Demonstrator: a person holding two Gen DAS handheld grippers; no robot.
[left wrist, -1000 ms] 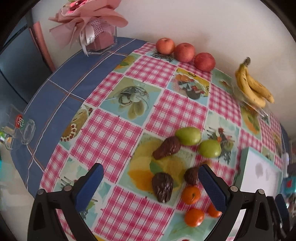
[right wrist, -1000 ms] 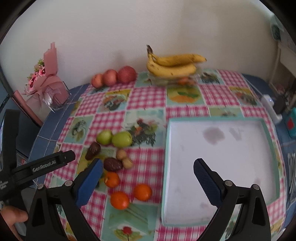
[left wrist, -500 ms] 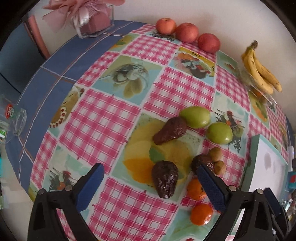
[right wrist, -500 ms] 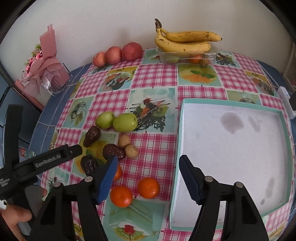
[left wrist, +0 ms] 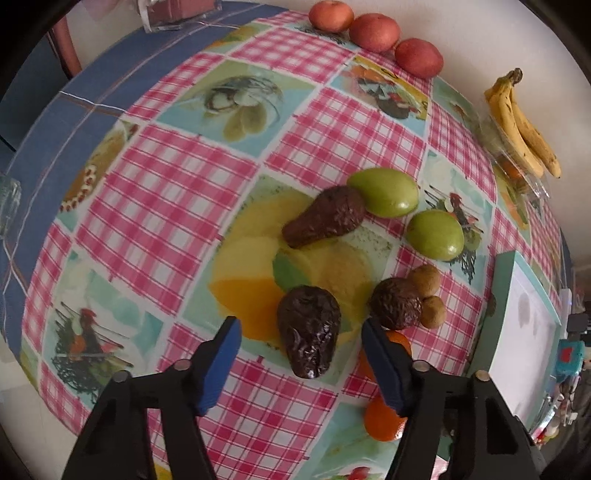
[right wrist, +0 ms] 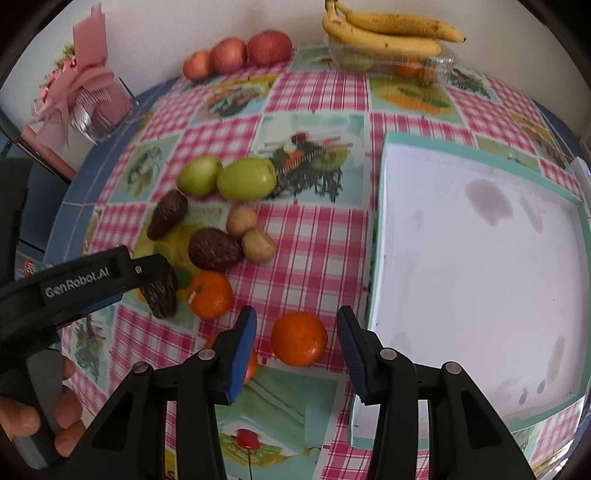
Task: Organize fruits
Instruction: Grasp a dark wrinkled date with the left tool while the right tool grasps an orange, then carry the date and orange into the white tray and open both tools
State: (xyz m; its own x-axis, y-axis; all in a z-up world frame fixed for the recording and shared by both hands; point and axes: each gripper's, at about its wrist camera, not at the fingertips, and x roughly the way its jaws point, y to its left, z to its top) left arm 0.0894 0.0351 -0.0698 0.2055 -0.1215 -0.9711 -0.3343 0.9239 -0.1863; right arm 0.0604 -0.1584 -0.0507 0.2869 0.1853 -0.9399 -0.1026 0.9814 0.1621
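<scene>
My left gripper (left wrist: 298,328) points down over the checked tablecloth, its jaws closing around a dark wrinkled avocado (left wrist: 309,336), with a gap on each side of the fruit. My right gripper (right wrist: 295,317) straddles an orange (right wrist: 299,338), its jaws closing too, and the pads stand apart from the peel. Two more oranges (right wrist: 211,295) lie to its left, one half hidden behind my finger. Two green fruits (right wrist: 246,178), two other dark avocados (right wrist: 215,249) and two small brown fruits (right wrist: 258,245) lie beyond. A teal-rimmed white tray (right wrist: 480,258) sits on the right.
Three red apples (right wrist: 236,53) and bananas (right wrist: 391,35) on a clear plastic box line the wall. A pink bouquet in a glass vase (right wrist: 92,96) stands at the back left. A person's hand (right wrist: 37,417) holds the left gripper's handle. A drinking glass (left wrist: 7,195) stands at the table's left edge.
Both grippers have come down toward the table and their jaws have narrowed. The left now frames the dark avocado and the right frames the orange.
</scene>
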